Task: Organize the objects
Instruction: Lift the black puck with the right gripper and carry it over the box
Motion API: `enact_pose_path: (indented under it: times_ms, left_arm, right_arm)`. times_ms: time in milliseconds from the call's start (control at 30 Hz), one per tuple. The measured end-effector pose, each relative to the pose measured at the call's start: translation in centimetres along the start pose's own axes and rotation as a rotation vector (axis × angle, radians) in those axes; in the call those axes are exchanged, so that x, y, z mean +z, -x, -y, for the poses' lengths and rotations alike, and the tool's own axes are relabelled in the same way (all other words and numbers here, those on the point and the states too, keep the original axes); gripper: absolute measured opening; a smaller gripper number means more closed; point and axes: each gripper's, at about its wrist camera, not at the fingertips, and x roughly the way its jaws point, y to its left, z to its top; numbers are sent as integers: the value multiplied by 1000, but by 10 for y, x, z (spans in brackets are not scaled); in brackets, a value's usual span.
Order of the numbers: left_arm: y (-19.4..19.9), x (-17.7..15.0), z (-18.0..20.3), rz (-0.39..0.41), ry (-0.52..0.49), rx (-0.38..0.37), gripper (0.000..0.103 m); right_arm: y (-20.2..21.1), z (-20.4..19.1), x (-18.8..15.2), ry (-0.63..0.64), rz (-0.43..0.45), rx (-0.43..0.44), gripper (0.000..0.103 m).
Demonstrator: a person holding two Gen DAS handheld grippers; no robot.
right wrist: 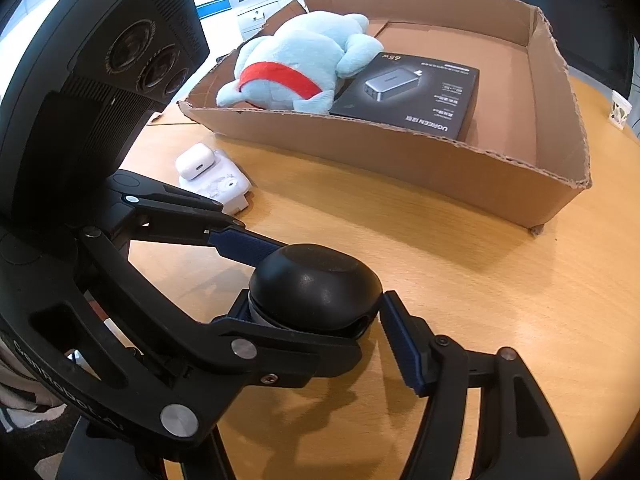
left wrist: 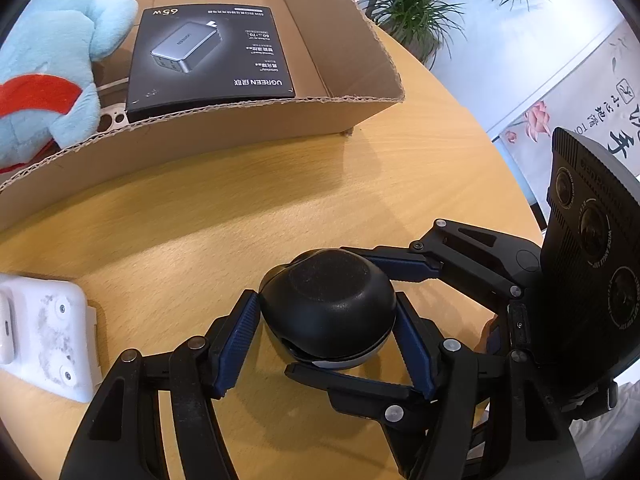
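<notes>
A round black case (left wrist: 328, 306) sits on the wooden table, also in the right wrist view (right wrist: 316, 286). My left gripper (left wrist: 326, 336) closes its blue pads on the case's two sides. My right gripper (right wrist: 312, 316) reaches across it from the other side; its fingers (left wrist: 404, 268) bracket the case and look close to it, but contact is unclear. A cardboard box (left wrist: 240, 140) behind holds a black charger box (left wrist: 208, 52) and a light blue plush (left wrist: 52, 64); these also show in the right wrist view (right wrist: 412, 92), (right wrist: 300, 60).
A white device (right wrist: 224, 188) with a white earbud case (right wrist: 194, 164) on it lies on the table left of the grippers; it shows in the left wrist view (left wrist: 48, 332). Potted plants (left wrist: 408, 4) stand beyond the table edge. A paper cup (right wrist: 620, 110) stands far right.
</notes>
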Motion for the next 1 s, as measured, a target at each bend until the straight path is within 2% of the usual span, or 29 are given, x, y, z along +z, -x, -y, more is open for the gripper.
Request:
enact_pose_path:
  times_ms: [533,1000]
  left_arm:
    - [17,1,7,28,-19,-3,66]
    - [27,15,11,36,-44,-11,66]
  right_arm:
    - [8,-4,9,35,12,-27,62]
    - [18,-3,16,43,25,-51,62]
